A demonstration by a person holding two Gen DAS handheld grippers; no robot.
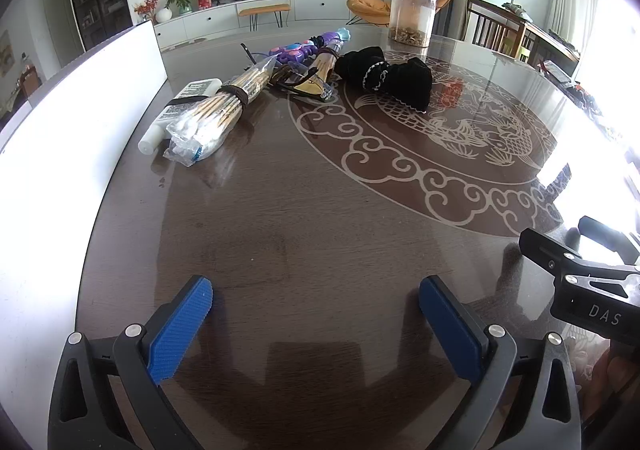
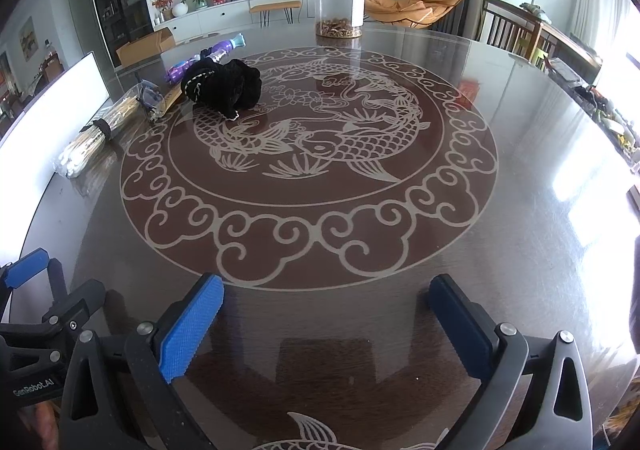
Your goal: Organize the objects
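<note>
Both the left tool (image 1: 315, 304) and right tool (image 2: 326, 302) gape wide, holding nothing.

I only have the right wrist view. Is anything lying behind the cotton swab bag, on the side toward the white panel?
Observer: Yes. A white tube lies alongside the swab bag, touching it on the side toward the white panel.
Operator: I see just one blue pad of the left tool. Is it open?
Observer: Yes. The left tool has both pads spread wide with nothing between them, over bare table.
</note>
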